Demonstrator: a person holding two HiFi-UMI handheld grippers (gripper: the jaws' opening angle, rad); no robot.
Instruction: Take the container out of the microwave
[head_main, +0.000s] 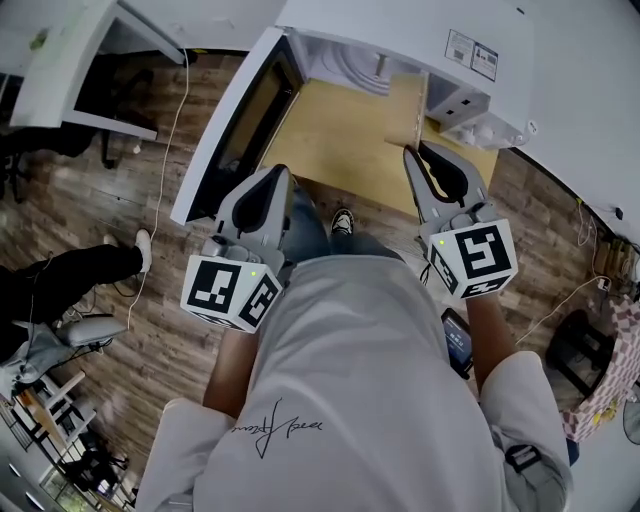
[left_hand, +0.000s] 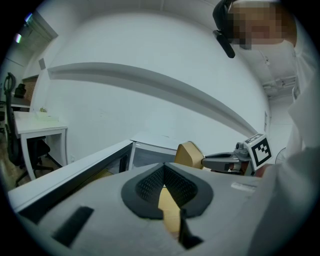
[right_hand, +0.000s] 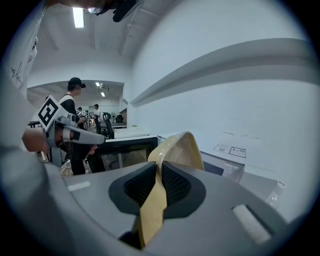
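A tan, tray-like container (head_main: 340, 140) is held level in front of the white microwave (head_main: 400, 40), whose door (head_main: 232, 125) hangs open on the left. My left gripper (head_main: 283, 176) is shut on the container's near left rim, and the tan edge shows between its pads (left_hand: 170, 210). My right gripper (head_main: 412, 152) is shut on the raised right rim. In the right gripper view the curved tan wall (right_hand: 182, 150) rises from between the pads. In the left gripper view the container's far corner (left_hand: 189, 155) shows with the right gripper (left_hand: 212, 161) on it.
The open door stands close beside the left gripper. Below are a wood-pattern floor (head_main: 140, 330), the holder's shoe (head_main: 343, 222), another person's leg (head_main: 80, 270), a white cable (head_main: 165, 180) and a desk (head_main: 70, 60). People stand far back (right_hand: 75, 115).
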